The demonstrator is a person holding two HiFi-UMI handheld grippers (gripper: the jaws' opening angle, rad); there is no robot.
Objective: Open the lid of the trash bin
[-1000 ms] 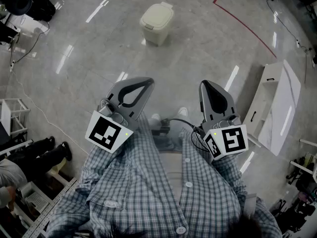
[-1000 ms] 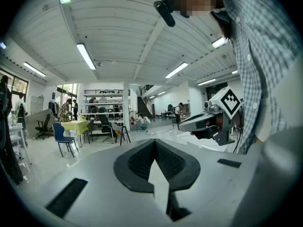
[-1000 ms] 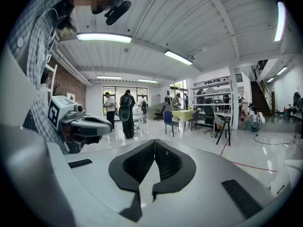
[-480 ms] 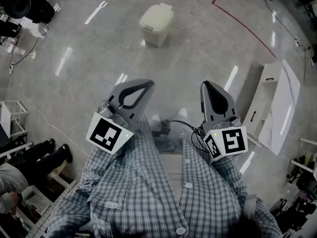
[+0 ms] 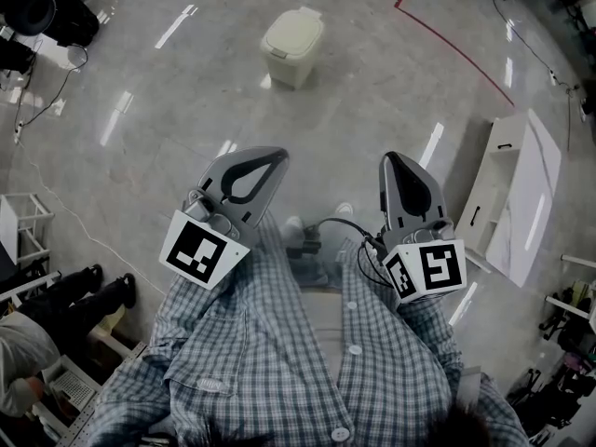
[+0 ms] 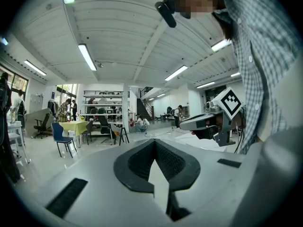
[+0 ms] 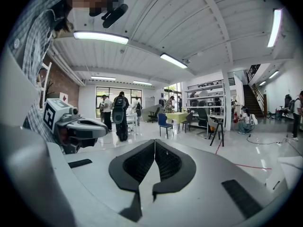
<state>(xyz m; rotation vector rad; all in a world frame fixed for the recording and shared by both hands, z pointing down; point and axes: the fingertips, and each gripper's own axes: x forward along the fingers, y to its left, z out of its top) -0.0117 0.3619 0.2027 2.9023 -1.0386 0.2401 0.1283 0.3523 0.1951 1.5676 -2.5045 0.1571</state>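
The trash bin (image 5: 294,45) is a small cream one with its lid down, standing on the grey floor far ahead in the head view. Both grippers are held close to the person's chest, well short of the bin. The left gripper (image 5: 271,155) points towards the bin, jaws together, holding nothing. To its right, the right gripper (image 5: 395,160) is also shut and empty. In the left gripper view the left gripper (image 6: 155,141) faces across the hall, and so does the right gripper (image 7: 154,141) in its own view. Neither gripper view shows the bin.
A white cabinet (image 5: 518,194) lies on the floor at the right. A red tape line (image 5: 456,41) crosses the floor beyond it. Cables (image 5: 37,101) and a white rack (image 5: 20,218) are at the left, with a person's legs (image 5: 84,291) lower left. Tables and chairs (image 7: 164,121) stand farther off.
The head view has drifted very slightly. Both grippers stay shut near the chest and the bin's lid stays down.
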